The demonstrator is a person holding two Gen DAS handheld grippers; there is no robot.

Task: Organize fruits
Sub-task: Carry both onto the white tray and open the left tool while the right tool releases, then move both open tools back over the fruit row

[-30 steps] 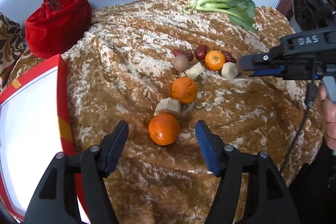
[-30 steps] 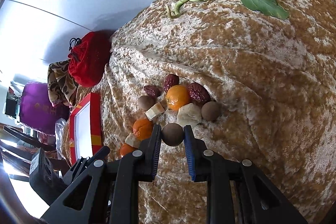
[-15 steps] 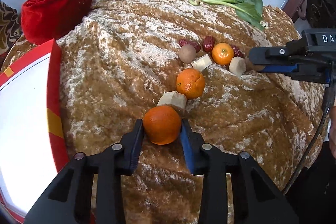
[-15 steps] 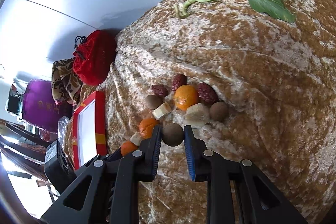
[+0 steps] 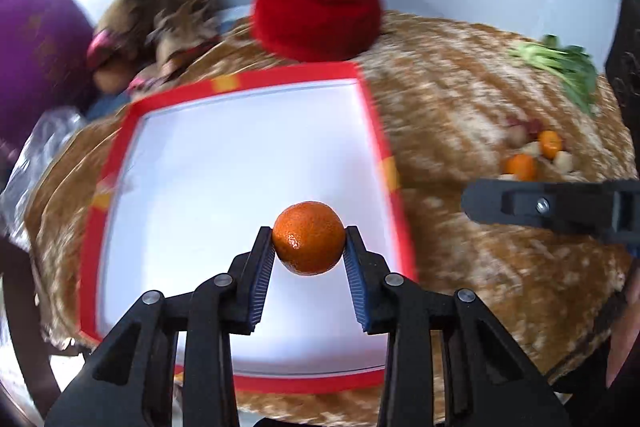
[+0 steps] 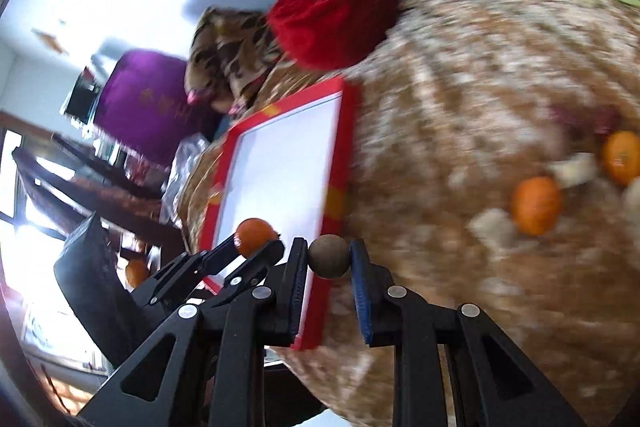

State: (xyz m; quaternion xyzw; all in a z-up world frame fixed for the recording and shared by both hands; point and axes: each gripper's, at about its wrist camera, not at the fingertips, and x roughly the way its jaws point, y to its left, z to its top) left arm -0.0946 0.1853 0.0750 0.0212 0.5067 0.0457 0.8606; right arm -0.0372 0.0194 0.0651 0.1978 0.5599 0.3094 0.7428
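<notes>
Pinching orange (image 5: 308, 238) between left gripper (image 5: 308, 247) pads | right gripper (image 6: 329, 255) pinching brown fruit (image 6: 329, 255)

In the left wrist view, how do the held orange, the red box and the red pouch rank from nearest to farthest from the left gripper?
1. Orange: between the left gripper jaws.
2. Red box: directly beneath.
3. Red pouch: behind the box, by the wall.

Tangerine (image 5: 308, 237): bright orange
Small round fruit (image 6: 329, 256): dull brown
Tray (image 5: 384, 147): white inside, red rim, yellow patches
Tablecloth (image 5: 460, 99): mottled brown and cream
Pouch (image 5: 316, 15): red velvet
</notes>
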